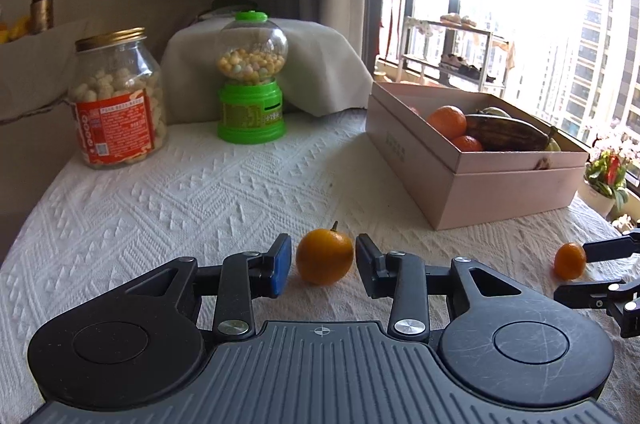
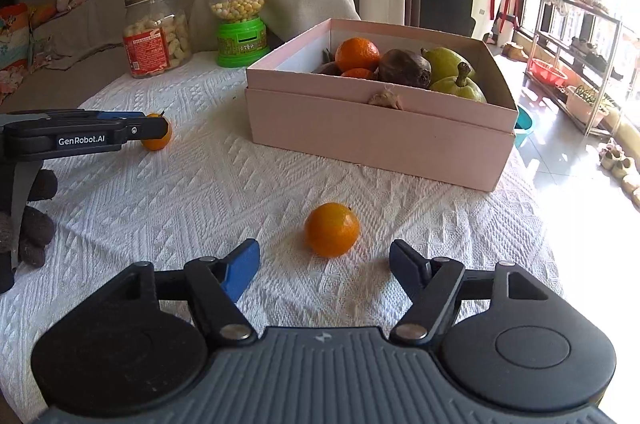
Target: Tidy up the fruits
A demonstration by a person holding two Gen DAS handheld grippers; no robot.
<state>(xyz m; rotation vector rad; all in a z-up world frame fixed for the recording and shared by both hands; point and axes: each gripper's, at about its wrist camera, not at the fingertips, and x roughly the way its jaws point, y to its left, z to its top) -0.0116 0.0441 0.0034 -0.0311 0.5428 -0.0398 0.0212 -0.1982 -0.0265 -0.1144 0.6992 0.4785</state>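
Observation:
Two small oranges lie on the white cloth. One orange with a stem (image 1: pixel 325 256) sits between the pads of my left gripper (image 1: pixel 323 266), which is open, with small gaps on both sides. It shows again in the right wrist view (image 2: pixel 157 136), half hidden by the left gripper (image 2: pixel 160 128). The second orange (image 2: pixel 332 229) lies just ahead of my open right gripper (image 2: pixel 324 266), outside its fingers. In the left wrist view it (image 1: pixel 569 261) sits at the right gripper's (image 1: pixel 570 274) tips. A pink box (image 2: pixel 380 128) holds oranges, pears and dark fruit.
A snack jar with a gold lid (image 1: pixel 116 100) and a green candy dispenser (image 1: pixel 252 80) stand at the table's far side. The pink box (image 1: pixel 472 180) fills the far right. A window, shelf rack (image 2: pixel 576 56) and floor lie beyond the table's right edge.

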